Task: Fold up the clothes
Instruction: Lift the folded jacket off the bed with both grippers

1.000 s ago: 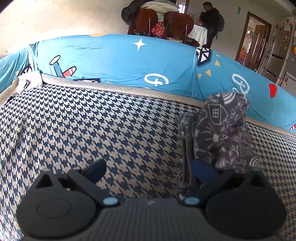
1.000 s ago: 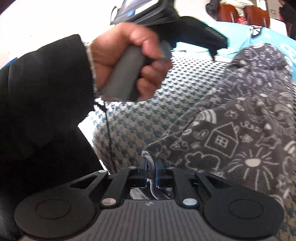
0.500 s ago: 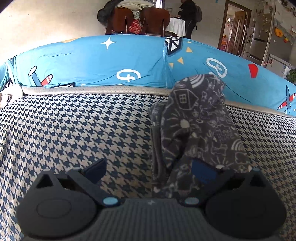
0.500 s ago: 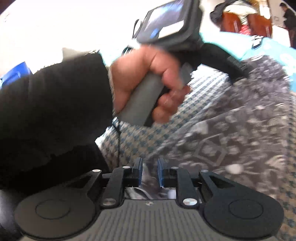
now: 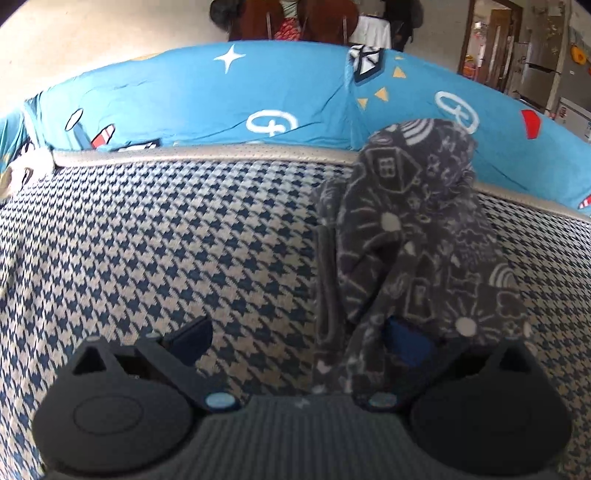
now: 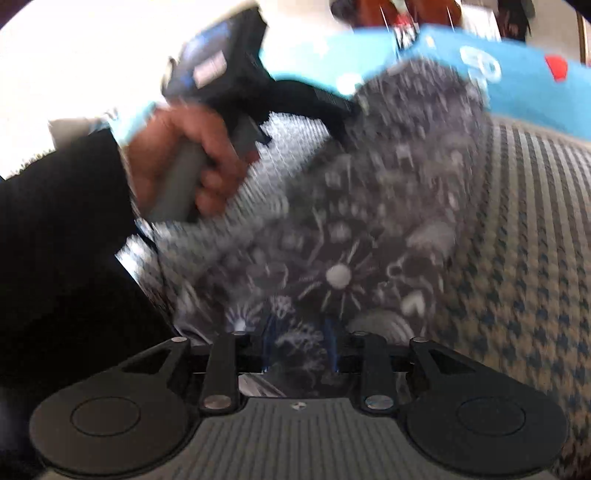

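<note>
A grey fleece garment (image 5: 410, 221) printed with white doodles lies bunched on the houndstooth seat (image 5: 166, 240). In the left wrist view my left gripper (image 5: 299, 338) stands wide open; the garment drapes over its right finger (image 5: 406, 343), while the left finger (image 5: 192, 332) is bare above the seat. In the blurred right wrist view my right gripper (image 6: 301, 349) has its jaws opening, with a fold of the garment (image 6: 351, 229) lying loosely between the blue pads. A hand (image 6: 184, 173) in a black sleeve holds the left gripper's handle at the upper left there.
A blue cushion (image 5: 221, 96) with cartoon prints runs along the back of the seat behind a beige piped edge (image 5: 184, 153). Beyond it are brown chairs (image 5: 317, 18), a doorway and a fridge (image 5: 543, 62). The seat stretches bare to the garment's left.
The right jaws went from pinched on the garment's edge to parted. The right view swung and blurred. In the left view the garment drew nearer and further over the right finger.
</note>
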A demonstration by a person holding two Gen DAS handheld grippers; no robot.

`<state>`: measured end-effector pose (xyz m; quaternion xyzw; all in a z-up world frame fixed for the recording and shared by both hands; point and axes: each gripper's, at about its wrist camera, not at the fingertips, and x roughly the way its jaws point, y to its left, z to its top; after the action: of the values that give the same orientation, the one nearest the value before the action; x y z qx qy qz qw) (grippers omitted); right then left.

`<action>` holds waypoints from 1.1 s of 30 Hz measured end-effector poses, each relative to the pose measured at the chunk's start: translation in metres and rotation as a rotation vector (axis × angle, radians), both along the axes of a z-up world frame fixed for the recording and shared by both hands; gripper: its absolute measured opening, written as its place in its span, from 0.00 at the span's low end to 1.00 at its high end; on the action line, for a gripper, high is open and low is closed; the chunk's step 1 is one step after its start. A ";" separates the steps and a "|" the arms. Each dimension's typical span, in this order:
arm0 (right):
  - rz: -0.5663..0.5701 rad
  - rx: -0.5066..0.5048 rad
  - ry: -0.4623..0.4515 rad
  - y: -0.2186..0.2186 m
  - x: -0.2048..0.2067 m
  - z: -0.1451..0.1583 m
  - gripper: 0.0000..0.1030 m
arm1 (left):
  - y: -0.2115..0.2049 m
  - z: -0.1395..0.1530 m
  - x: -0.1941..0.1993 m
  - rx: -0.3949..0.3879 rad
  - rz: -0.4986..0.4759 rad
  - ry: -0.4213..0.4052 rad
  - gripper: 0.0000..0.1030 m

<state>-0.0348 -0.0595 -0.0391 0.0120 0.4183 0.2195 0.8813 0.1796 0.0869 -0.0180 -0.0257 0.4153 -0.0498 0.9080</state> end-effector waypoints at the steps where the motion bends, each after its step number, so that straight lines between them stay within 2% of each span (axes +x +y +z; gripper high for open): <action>1: -0.001 -0.001 0.008 0.001 0.000 -0.002 0.30 | 0.003 -0.002 0.002 -0.008 0.012 0.013 1.00; 9: 0.012 0.017 0.014 0.002 -0.001 0.000 0.37 | 0.021 -0.015 0.009 -0.116 0.086 0.093 1.00; 12: 0.026 0.020 0.010 0.003 -0.004 0.002 0.41 | 0.021 -0.016 0.008 -0.123 0.092 0.096 1.00; 16: 0.038 0.014 -0.005 0.004 -0.003 0.006 0.41 | 0.016 -0.013 0.005 -0.107 0.084 0.077 1.00; 25: 0.107 0.021 -0.079 0.005 0.011 0.034 0.43 | 0.003 0.012 -0.006 -0.159 0.032 -0.015 1.00; 27: 0.118 0.012 -0.095 0.004 0.020 0.038 0.50 | -0.001 0.015 -0.006 -0.151 0.038 -0.034 1.00; 33: 0.111 -0.046 -0.120 -0.004 0.060 0.047 0.54 | -0.009 0.017 0.000 -0.143 0.065 -0.056 1.00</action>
<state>0.0254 -0.0630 0.0081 -0.0445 0.3696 0.2587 0.8913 0.1799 0.0781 -0.0011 -0.1026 0.3840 -0.0504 0.9162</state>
